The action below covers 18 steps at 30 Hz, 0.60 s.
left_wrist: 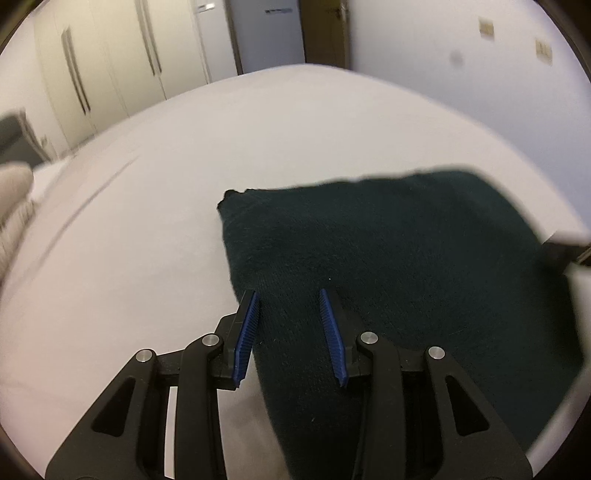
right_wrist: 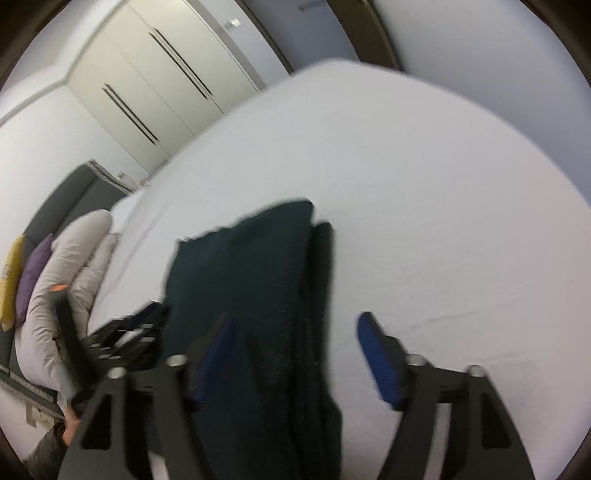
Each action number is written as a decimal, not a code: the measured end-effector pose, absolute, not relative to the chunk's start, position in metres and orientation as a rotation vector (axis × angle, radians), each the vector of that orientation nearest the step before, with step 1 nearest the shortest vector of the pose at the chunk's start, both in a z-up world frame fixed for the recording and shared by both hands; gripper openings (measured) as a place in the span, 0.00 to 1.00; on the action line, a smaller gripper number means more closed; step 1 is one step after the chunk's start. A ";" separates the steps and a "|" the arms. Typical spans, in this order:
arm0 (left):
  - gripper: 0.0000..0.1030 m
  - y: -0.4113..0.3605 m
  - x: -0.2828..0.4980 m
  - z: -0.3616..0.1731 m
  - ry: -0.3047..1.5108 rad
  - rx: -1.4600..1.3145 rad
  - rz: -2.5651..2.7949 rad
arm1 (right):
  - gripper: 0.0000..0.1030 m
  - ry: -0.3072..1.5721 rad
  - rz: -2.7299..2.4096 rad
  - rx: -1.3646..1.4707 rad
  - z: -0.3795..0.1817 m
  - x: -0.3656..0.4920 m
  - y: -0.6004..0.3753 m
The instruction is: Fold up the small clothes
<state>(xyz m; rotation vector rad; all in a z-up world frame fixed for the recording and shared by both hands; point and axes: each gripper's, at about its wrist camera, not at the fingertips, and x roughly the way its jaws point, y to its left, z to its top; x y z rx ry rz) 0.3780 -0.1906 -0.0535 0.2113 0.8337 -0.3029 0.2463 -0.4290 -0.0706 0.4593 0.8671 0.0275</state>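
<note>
A dark green garment (left_wrist: 388, 258) lies folded on the white bed (left_wrist: 166, 221). My left gripper (left_wrist: 288, 293) hovers over its near left edge. The blue pads (left_wrist: 247, 325) stand a little apart with flat cloth showing between them, and nothing is pinched. In the right wrist view the same garment (right_wrist: 240, 277) is a long dark strip running away from me. My right gripper (right_wrist: 297, 317) is open wide over its near end. One pad is over the cloth, the other over bare sheet. The left gripper (right_wrist: 125, 332) shows blurred beside the garment's left side.
Cream wardrobe doors (right_wrist: 155, 85) stand beyond the bed on the left, with a doorway (left_wrist: 325, 33) behind. Pillows (right_wrist: 66, 258), including a purple one and a yellow one, lean on a dark headboard (right_wrist: 74, 188). A person's sleeve (right_wrist: 44, 456) is at the lower left.
</note>
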 end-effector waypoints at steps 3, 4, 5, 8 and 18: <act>0.60 -0.141 0.360 -0.023 0.754 -0.002 -0.248 | 0.71 0.923 0.071 0.510 -0.082 0.257 -0.432; 0.80 -0.127 0.353 -0.019 0.729 -0.047 -0.218 | 0.72 0.935 0.079 0.522 -0.085 0.259 -0.433; 0.84 -0.116 0.350 -0.019 0.736 -0.083 -0.209 | 0.72 0.942 0.089 0.536 -0.087 0.260 -0.434; 0.84 -0.112 0.358 -0.037 0.847 -0.112 -0.248 | 0.73 0.978 0.169 0.588 -0.096 0.268 -0.434; 0.87 -0.133 0.383 -0.096 1.145 -0.372 -0.472 | 0.50 1.028 0.253 0.719 -0.111 0.269 -0.450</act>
